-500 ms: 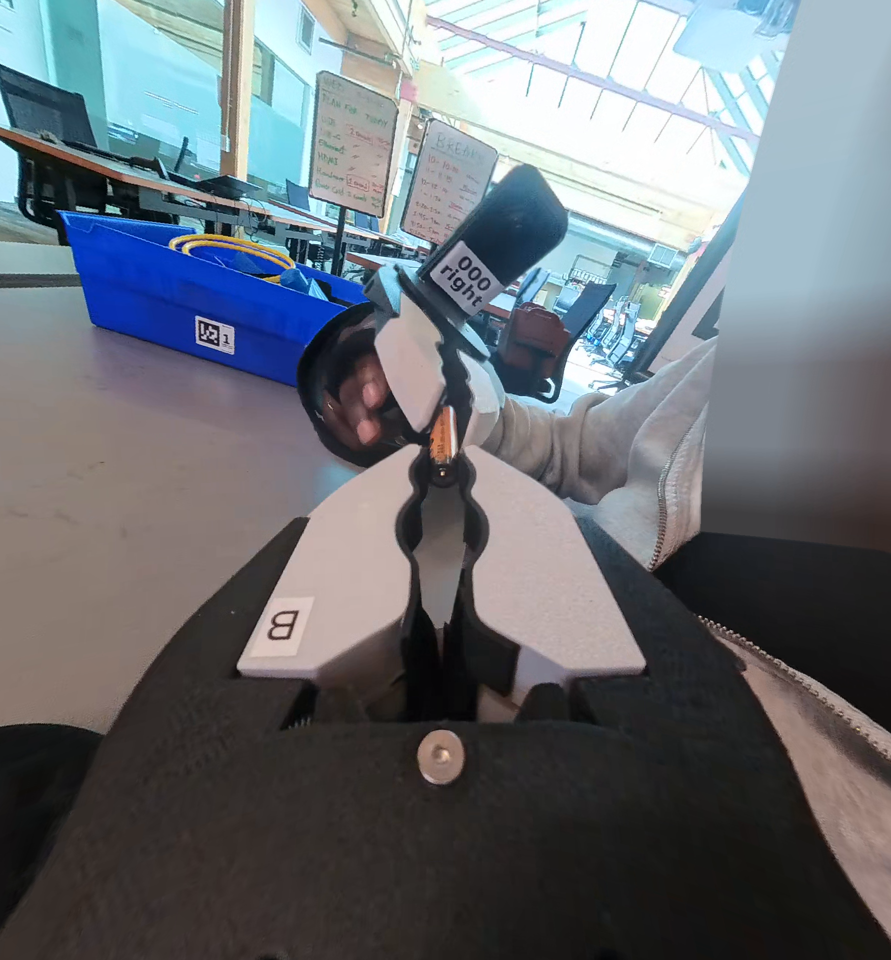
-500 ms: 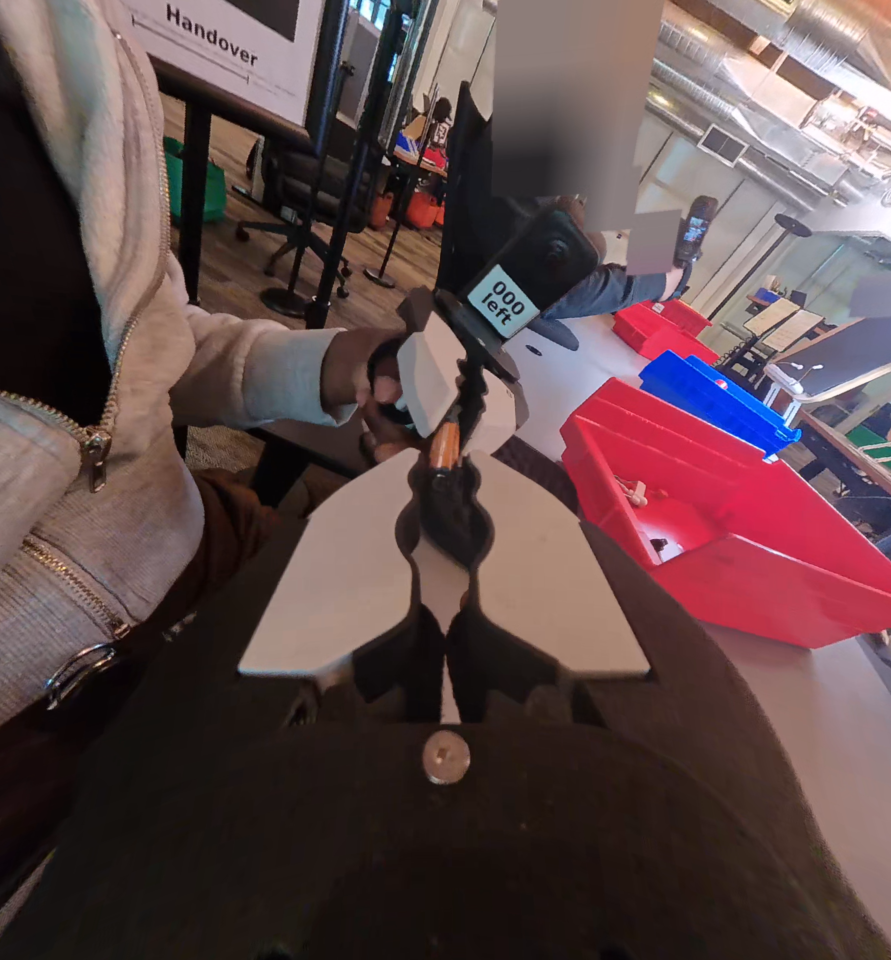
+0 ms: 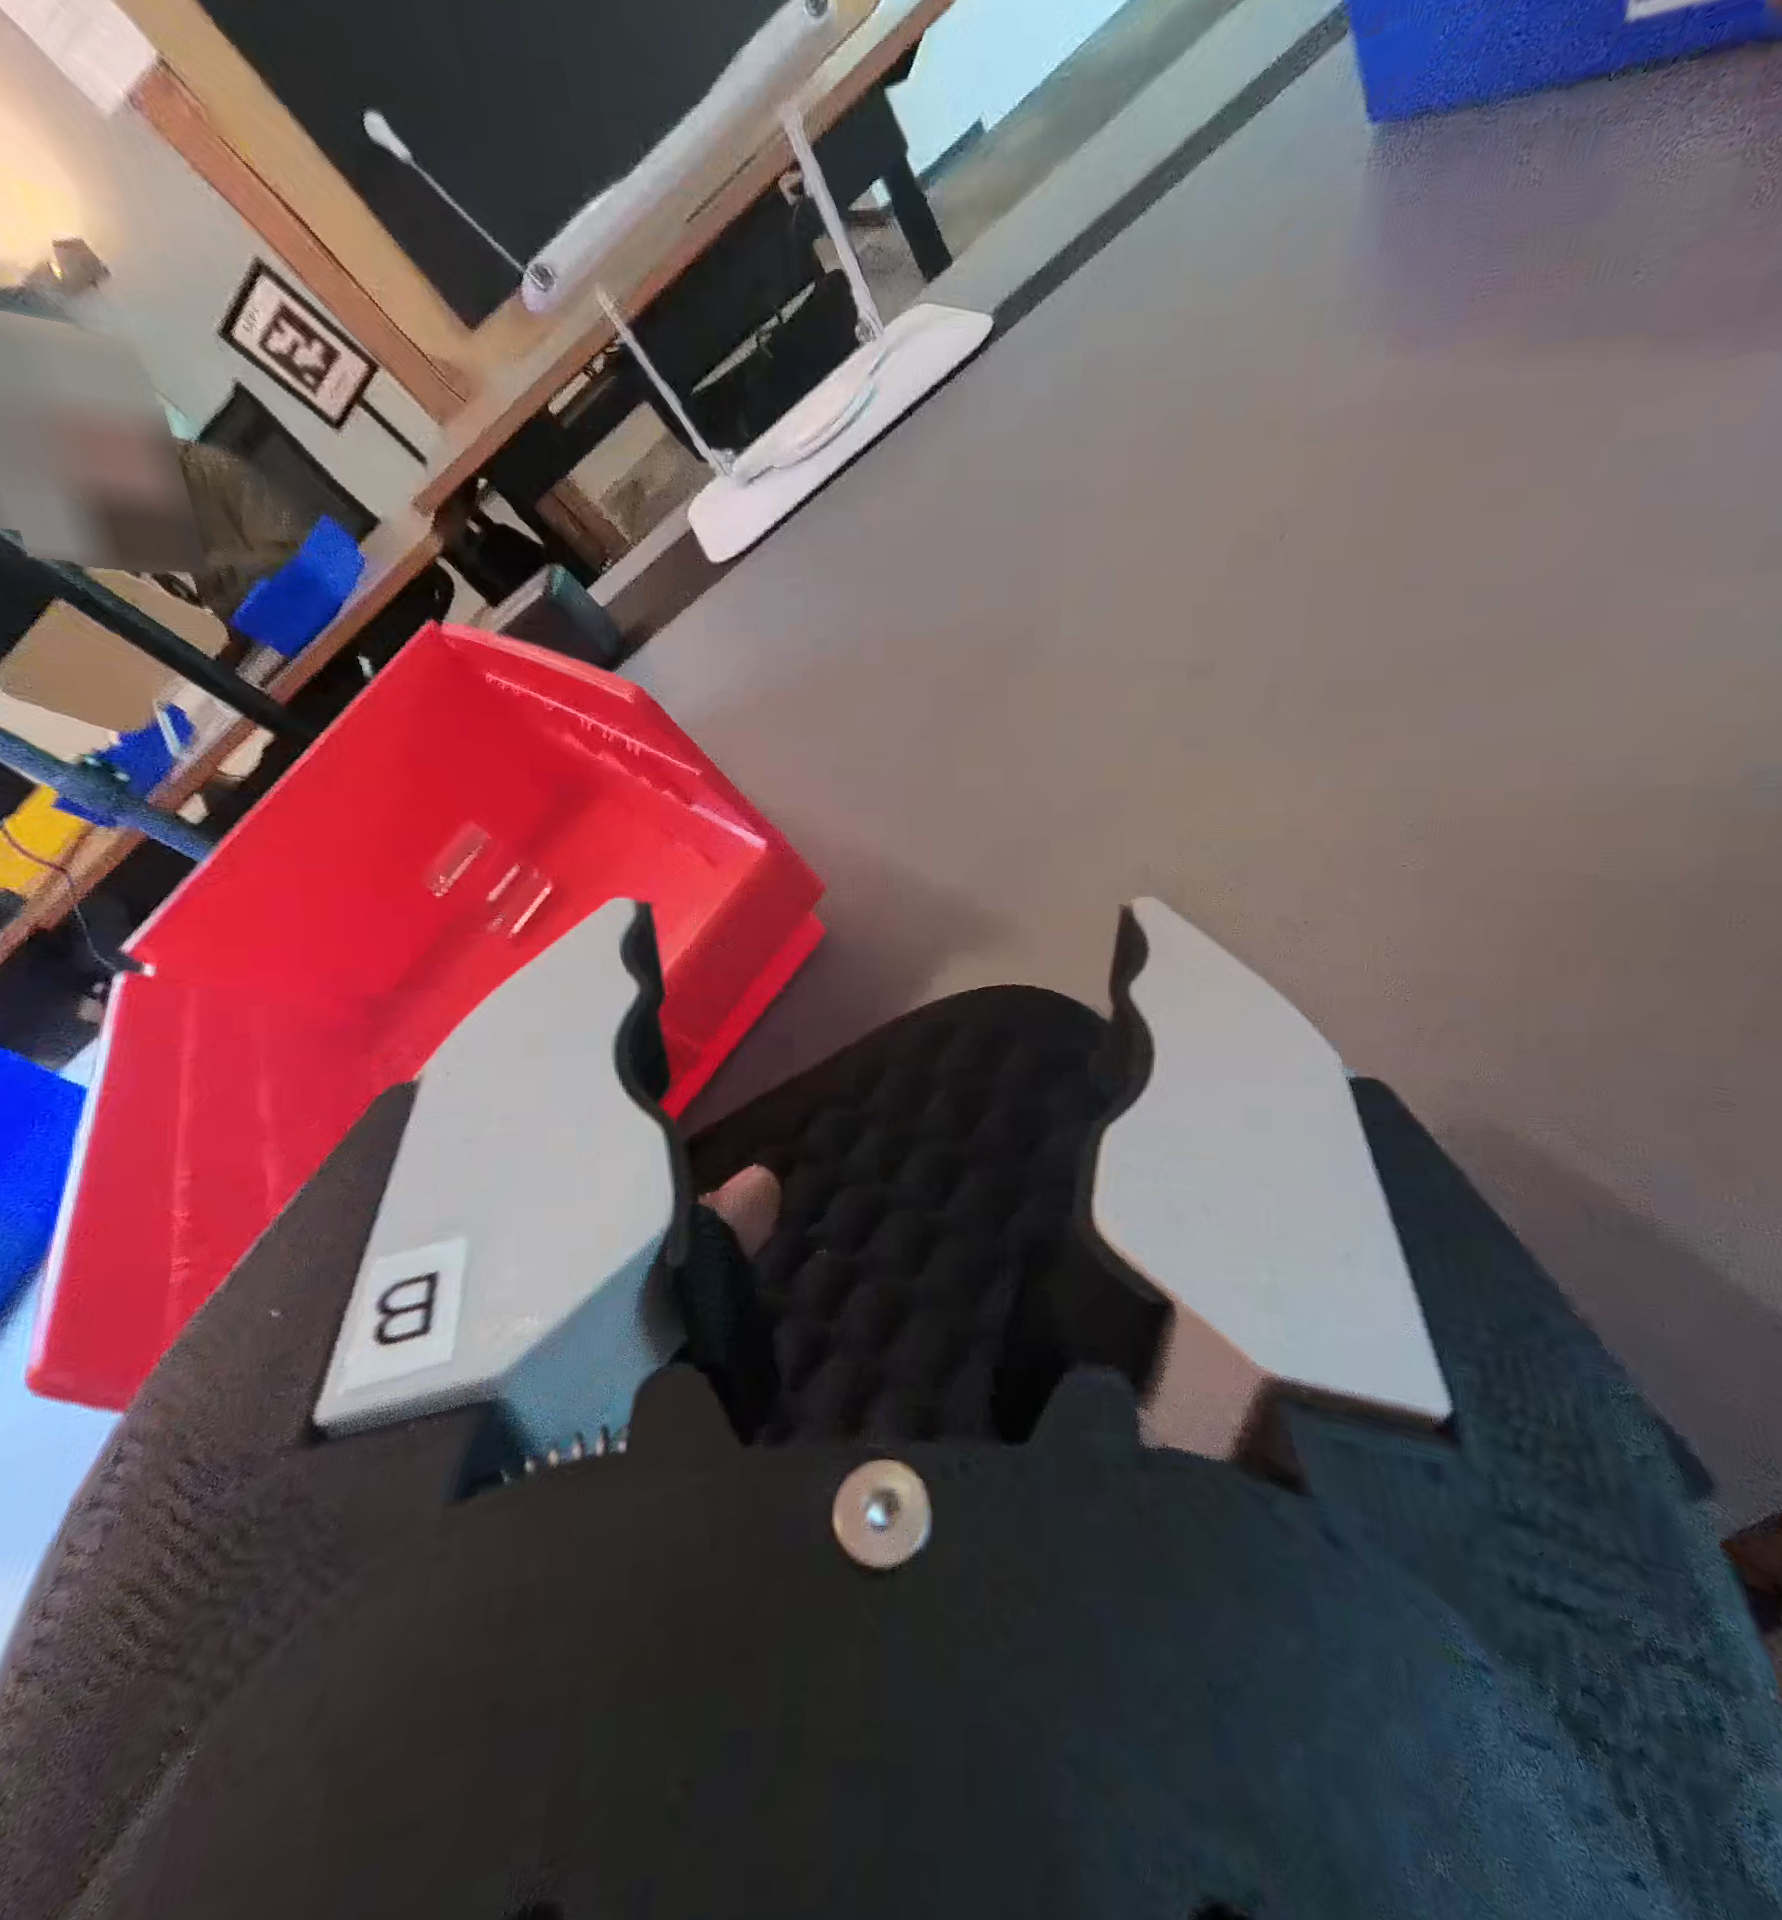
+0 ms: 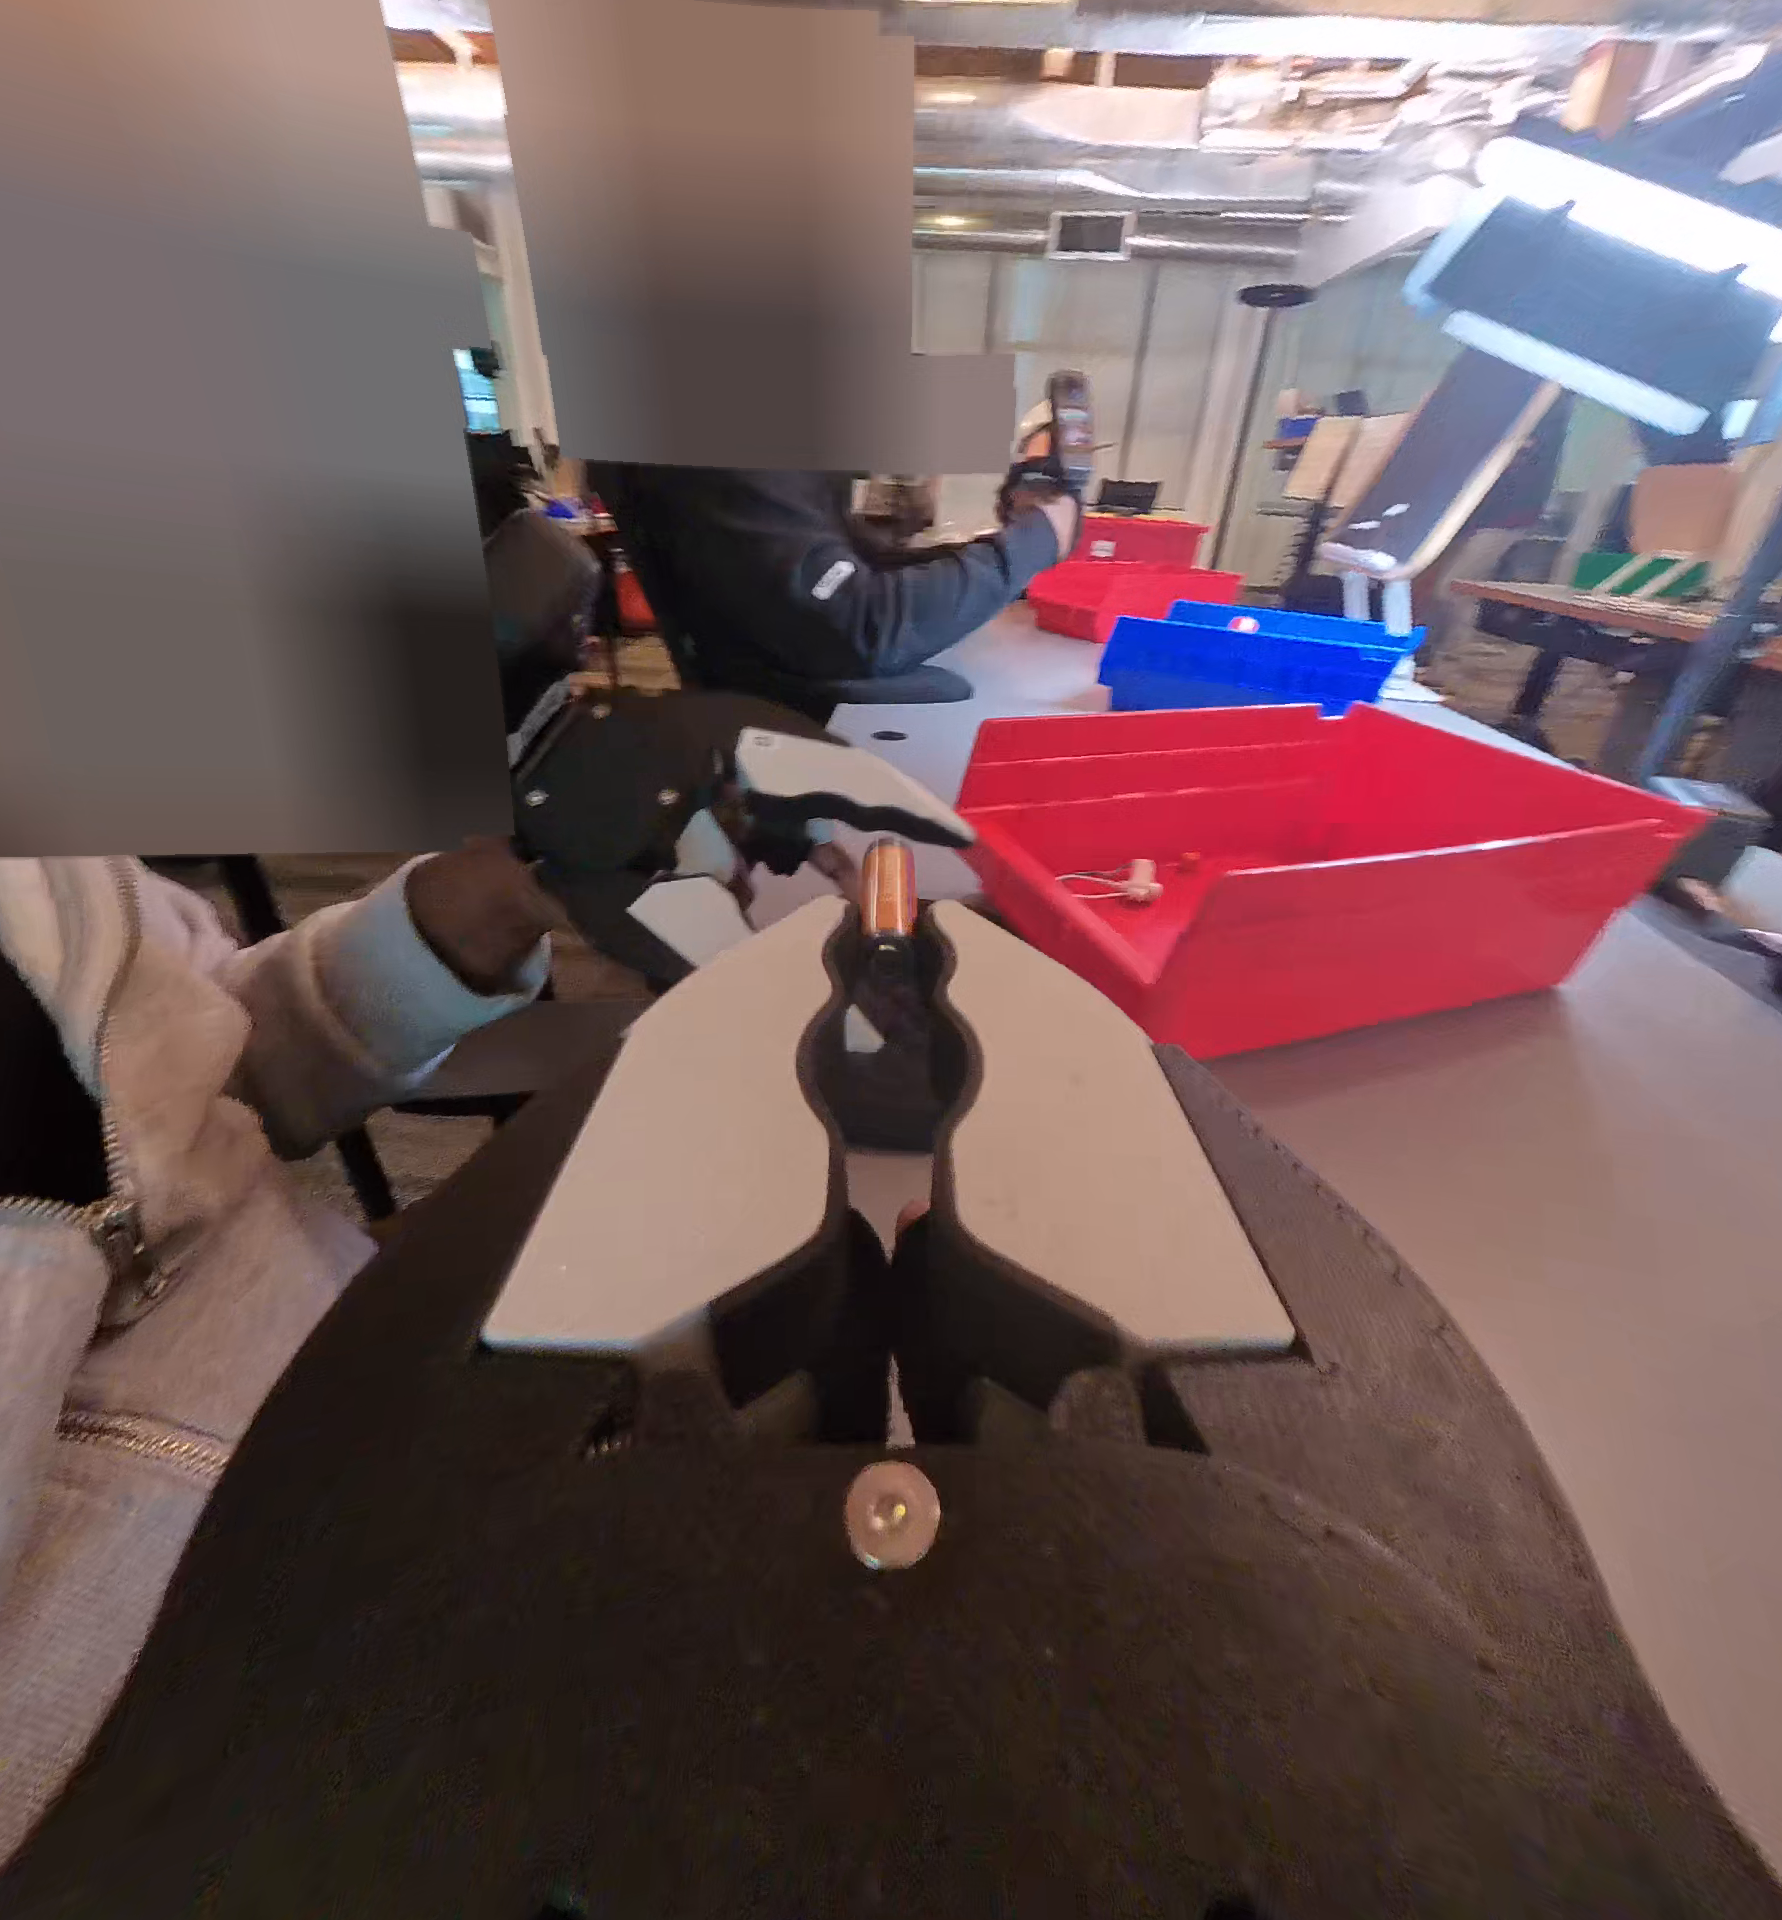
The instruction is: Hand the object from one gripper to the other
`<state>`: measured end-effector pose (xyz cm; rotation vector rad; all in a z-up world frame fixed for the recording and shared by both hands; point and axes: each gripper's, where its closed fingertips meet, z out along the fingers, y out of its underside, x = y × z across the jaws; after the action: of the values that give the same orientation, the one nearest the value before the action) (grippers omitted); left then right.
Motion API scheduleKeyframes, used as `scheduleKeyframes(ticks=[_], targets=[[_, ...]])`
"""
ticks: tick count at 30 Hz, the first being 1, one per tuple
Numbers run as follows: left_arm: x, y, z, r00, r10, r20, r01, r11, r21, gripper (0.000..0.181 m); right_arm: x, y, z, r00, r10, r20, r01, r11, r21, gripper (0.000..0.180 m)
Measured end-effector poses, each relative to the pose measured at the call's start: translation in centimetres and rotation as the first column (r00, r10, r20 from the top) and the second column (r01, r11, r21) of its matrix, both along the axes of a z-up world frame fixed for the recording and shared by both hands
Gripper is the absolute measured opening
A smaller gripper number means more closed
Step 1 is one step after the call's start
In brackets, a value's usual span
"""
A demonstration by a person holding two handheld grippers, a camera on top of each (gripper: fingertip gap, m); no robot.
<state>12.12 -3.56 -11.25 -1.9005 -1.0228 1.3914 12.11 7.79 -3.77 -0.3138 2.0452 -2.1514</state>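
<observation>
Battery (image 4: 885, 891), orange and black, shows only its upper part; its lower end is hidden between the right gripper (image 4: 887, 920) fingers, which are clamped on it at their tips. Left gripper (image 3: 882, 971) fingers stand wide apart, holding nothing, above the grey worktop (image 3: 1386, 623) beside a red bin (image 3: 367, 935).

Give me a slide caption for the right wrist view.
Right gripper clamps a small orange cylinder; the open left gripper sits beside a red plastic bin.
</observation>
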Motion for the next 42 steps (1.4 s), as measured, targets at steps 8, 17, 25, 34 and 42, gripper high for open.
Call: scheduleKeyframes(ticks=[8, 17, 25, 34, 42], targets=[[-0.2, -0.3, -0.7, 0.999, 0.019, 0.03, -0.021, 0.999, 0.041, 0.083, -8.0, 6.3, 4.8, 0.846, -0.497, -0.192, 0.494, 0.867, -0.069, 0.011], [-0.4, -0.3, -1.6, 0.997, 0.027, 0.068, -0.031, 0.997, 0.065, 0.083, -20.0, 23.2, 3.5, 0.113, -0.92, -0.375, 0.994, 0.107, 0.037, 0.011], [-0.4, -0.4, -1.6, 0.997, 0.025, 0.072, -0.03, 0.997, 0.066, 0.082, -22.0, 27.0, -4.7, 0.161, -0.88, -0.447, 0.894, -0.062, 0.444, 0.011], [-0.3, -0.4, -1.6, 0.997, 0.017, 0.076, -0.023, 0.996, 0.081, 0.082, -22.3, 26.0, -5.9, 0.237, -0.881, -0.411, 0.871, 0.004, 0.492, 0.011], [-0.1, -0.6, -1.5, 0.997, 0.016, 0.08, -0.024, 0.994, 0.105, 0.083, -22.8, 24.9, -7.2, 0.254, -0.827, -0.502, 0.866, -0.037, 0.499, 0.033]])
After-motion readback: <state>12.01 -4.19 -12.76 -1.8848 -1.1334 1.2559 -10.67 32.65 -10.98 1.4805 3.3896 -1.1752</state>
